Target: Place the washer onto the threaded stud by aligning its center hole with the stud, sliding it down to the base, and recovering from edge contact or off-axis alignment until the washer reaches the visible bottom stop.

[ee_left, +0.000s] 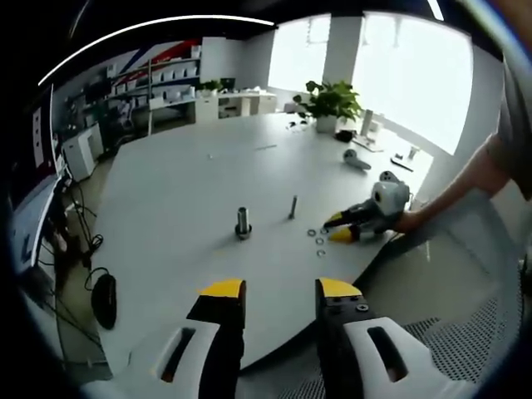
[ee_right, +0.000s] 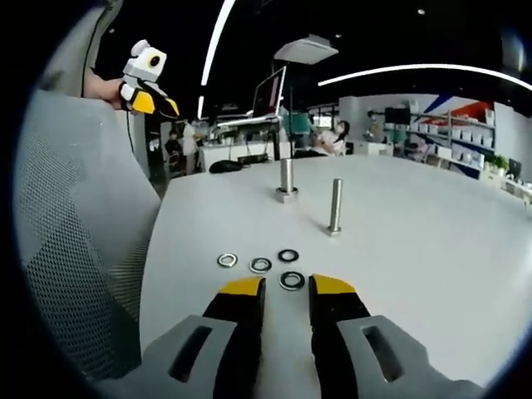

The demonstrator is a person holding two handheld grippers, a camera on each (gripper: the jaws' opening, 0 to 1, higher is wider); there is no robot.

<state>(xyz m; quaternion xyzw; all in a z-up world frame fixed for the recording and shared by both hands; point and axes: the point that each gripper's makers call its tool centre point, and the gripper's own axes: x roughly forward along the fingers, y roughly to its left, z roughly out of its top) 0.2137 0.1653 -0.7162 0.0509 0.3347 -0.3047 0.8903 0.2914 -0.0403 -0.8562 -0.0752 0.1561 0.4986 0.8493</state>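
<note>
4 washers point(ee_right: 292, 281) are lying flat on the bench point(ee_right: 416, 274), near the stud point(ee_right: 335, 206). Thin, stiff and slippery, they are likely needing an edge pinch. The right tongs point(ee_right: 288, 287) are hovering apart over one; the left tongs point(ee_left: 280, 291) are waiting apart.

- Left gripper view: windows point(ee_left: 399, 66) upper right blown out, glare across table point(ee_left: 191, 191).
- Right gripper view: dim, ceiling strip lights point(ee_right: 218, 41); fisheye bending at edges, soft focus.
</note>
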